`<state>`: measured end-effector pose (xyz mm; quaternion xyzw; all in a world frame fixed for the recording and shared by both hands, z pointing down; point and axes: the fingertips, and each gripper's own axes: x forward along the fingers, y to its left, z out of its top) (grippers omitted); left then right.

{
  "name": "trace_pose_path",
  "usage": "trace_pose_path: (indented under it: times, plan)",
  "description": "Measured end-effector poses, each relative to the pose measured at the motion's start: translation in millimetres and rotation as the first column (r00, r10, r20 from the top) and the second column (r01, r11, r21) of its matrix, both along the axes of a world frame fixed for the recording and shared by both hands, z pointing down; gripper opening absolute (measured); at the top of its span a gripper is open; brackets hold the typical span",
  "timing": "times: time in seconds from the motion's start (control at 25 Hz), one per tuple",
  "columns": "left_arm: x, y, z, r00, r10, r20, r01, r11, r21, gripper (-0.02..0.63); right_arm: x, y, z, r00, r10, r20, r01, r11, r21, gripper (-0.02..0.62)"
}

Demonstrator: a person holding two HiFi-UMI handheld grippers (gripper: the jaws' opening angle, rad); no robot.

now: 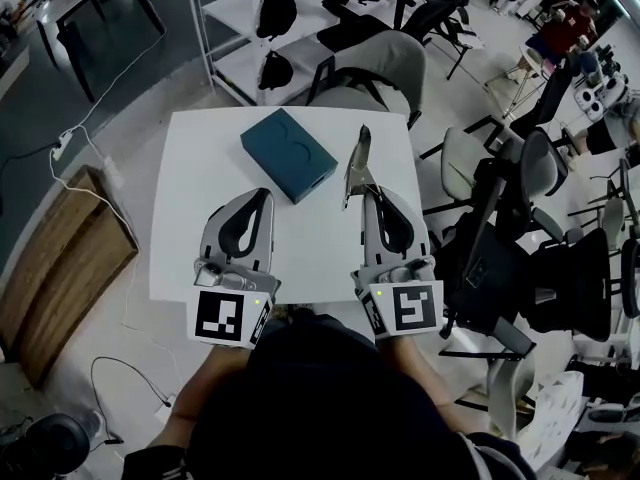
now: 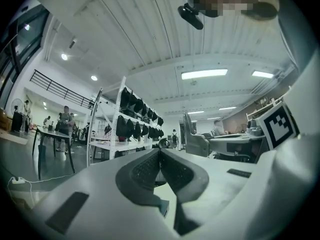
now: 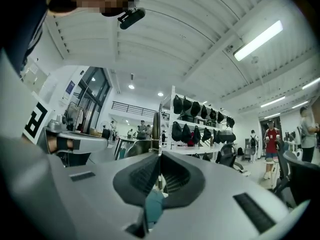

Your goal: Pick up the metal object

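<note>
The metal object (image 1: 358, 163) is a slim pair of shiny tongs. In the head view it sticks out forward from the tip of my right gripper (image 1: 372, 192), which is shut on its near end above the white table (image 1: 200, 228). The right gripper view shows the metal object (image 3: 156, 126) as a thin upright strip rising from the closed right gripper (image 3: 160, 154). My left gripper (image 1: 262, 194) rests to the left, over the table. Its jaws are shut with nothing between them, as the left gripper (image 2: 160, 151) also shows in its own view.
A teal box (image 1: 287, 154) lies on the table's far half, between and beyond the two grippers. Office chairs (image 1: 540, 258) crowd the right side. A grey chair (image 1: 375, 68) stands behind the table. A white rack (image 1: 250, 28) with black bags is at the back left.
</note>
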<state>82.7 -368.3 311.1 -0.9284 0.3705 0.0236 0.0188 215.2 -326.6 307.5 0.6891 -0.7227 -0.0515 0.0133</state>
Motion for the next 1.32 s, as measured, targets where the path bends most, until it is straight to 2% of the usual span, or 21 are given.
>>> trace_pose_path:
  times: [0.12,0.8,1.32]
  plan:
    - [0,3,-2,1.000,-0.001,0.001,0.001,1.000,0.002,0.026,0,5,-9,1.000,0.003,-0.009,-0.002,0.999,0.034,0.028]
    - [-4,6,-2,1.000,-0.004,0.001,0.004,1.000,0.003,0.026,-2,12,-5,1.000,-0.017,-0.025,0.017,1.000,0.004,0.028]
    - [2,13,-4,1.000,0.000,0.002,0.000,1.000,0.005,0.026,4,18,-5,1.000,-0.022,0.004,0.022,1.000,0.007,0.028]
